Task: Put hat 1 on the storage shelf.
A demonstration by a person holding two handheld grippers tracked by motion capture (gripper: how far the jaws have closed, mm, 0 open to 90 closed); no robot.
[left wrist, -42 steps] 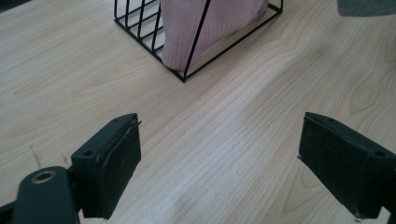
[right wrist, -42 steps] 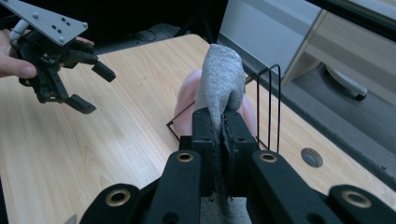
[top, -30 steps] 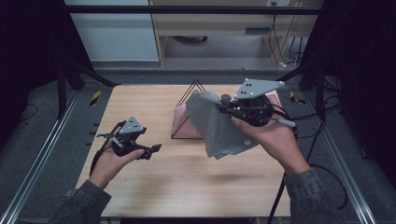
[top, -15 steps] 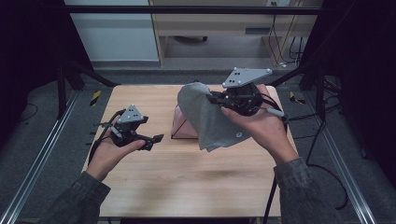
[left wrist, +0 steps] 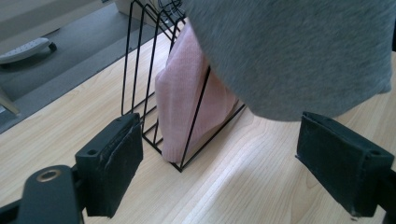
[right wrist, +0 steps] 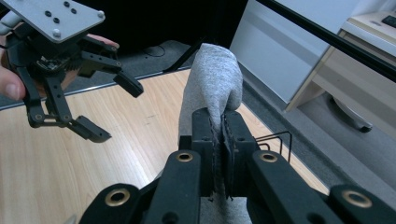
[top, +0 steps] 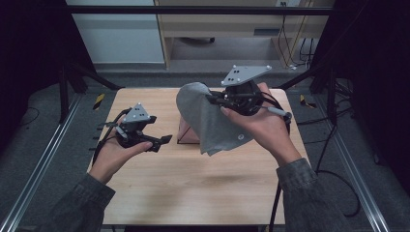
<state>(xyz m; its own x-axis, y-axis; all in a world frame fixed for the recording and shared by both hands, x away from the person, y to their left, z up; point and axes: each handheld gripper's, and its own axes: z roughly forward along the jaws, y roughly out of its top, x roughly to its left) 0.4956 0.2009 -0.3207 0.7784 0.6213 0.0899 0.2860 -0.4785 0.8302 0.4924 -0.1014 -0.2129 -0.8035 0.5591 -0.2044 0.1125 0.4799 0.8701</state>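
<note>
Pale wooden table (top: 193, 188) carries a black wire rack (top: 183, 131) at centre, a folded pink cloth (left wrist: 187, 102) slotted inside. At two o'clock, the right gripper (top: 227, 100) pinches a grey cloth (top: 208, 121) hanging over the rack. At nine o'clock, the left gripper (top: 162, 142) gapes wide, empty.

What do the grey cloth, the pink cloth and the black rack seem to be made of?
Grey cloth: soft fabric, maybe fleece or knit; matte, fuzzy, drapes limply.
Pink cloth: probably a knit; fine ribbed texture.
Black rack: probably thin metal wire, painted or coated black; rigid, straight rods.
</note>
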